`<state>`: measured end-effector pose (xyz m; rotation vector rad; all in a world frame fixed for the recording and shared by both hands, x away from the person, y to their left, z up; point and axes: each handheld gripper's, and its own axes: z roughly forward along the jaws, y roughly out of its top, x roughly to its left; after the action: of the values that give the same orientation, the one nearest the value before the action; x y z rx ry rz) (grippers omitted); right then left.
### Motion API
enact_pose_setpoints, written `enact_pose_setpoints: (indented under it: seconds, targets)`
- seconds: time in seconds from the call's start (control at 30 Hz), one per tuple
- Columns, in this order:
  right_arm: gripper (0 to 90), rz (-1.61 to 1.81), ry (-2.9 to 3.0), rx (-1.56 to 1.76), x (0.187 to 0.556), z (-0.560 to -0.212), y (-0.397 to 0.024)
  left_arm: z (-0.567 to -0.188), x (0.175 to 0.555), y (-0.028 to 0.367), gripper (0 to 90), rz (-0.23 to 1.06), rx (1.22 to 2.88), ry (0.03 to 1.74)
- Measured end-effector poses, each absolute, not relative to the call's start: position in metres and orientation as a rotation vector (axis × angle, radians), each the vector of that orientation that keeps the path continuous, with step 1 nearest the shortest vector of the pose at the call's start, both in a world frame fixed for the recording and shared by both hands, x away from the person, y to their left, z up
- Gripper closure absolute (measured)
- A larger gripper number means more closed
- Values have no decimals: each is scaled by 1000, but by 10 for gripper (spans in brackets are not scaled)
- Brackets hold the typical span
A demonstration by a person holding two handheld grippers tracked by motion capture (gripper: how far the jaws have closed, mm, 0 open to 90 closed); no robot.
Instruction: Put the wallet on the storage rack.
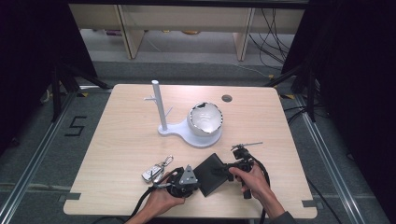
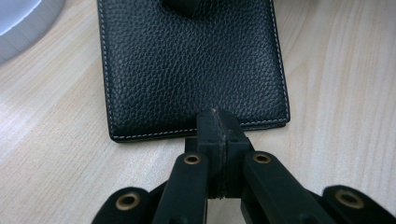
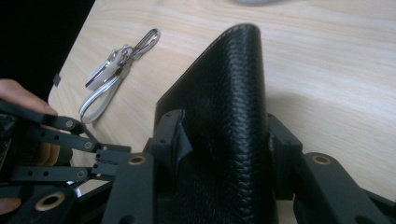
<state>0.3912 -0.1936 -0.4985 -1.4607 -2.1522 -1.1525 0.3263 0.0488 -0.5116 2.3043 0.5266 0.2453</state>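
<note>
Black leather wallet (image 1: 211,173) sits at the near edge of the table (image 1: 121,135), between the 2 grippers, tilted with 1 edge raised off the wood.

Left gripper (image 1: 186,179): jaws pressed fully together at the wallet's near edge (image 2: 198,70). The tips meet right at the stitched border; whether they pinch a thin flap of leather or merely butt against it cannot be told.

Right gripper (image 1: 232,167): jaws straddle the wallet's folded spine (image 3: 229,107), 1 pad on each face, apparently clamping it.

Handling judgement: the wallet looks light and flexible, pebbled grain giving fair friction. It will likely bend at the fold and sag if held by 1 corner. The spine is the stiffest part, so the right gripper's hold across it seems sound. A single thin cover, taken near the stitched edge, should peel open if pulled away from the spine.

Also on the table: a key ring (image 1: 156,169) with a clip, just left of the left gripper, and farther back a white stand (image 1: 161,109) with a bowl (image 1: 205,119) on its base, well apart from the wallet.
</note>
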Motion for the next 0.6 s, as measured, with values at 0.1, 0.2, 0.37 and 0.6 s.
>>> enact_pose_setpoints:
  seconds: [0.1,0.2,0.37,0.6]
  targets:
    - [615,-1194,-2232,-1397,392,-495,-195,-511,326,49,891,248,2309,528]
    - [647,-1208,-2226,-1368,391,-492,-197,-511,326,49,891,264,2312,524]
    - [732,-1258,-2237,-1296,389,-488,-198,-511,326,50,882,257,2315,529]
    - [763,-1286,-2234,-1266,385,-481,-193,-503,327,54,767,234,2290,544]
